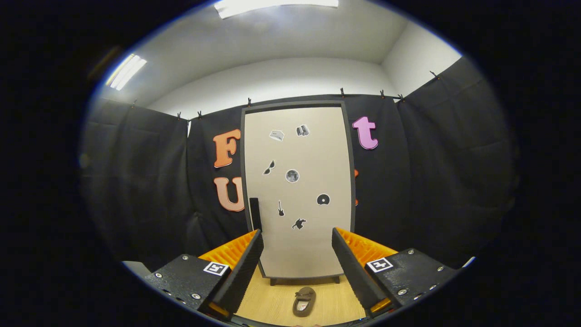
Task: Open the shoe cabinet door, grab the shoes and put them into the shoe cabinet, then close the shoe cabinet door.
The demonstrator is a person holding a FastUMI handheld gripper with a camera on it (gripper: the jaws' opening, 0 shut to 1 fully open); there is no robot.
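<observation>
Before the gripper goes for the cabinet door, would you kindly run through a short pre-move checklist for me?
1. Gripper jaws open and holding nothing: ok.
2. Shoe cabinet door shut, so opening comes first: ok.
3. Dark handle at the door's left edge visible beyond the jaws: ok.
4. Jaws lined up with the handle: not ok, it sits left of the gap.
5. Shoe lies on the wooden floor before the door; clear of its swing: cannot tell.
</observation>
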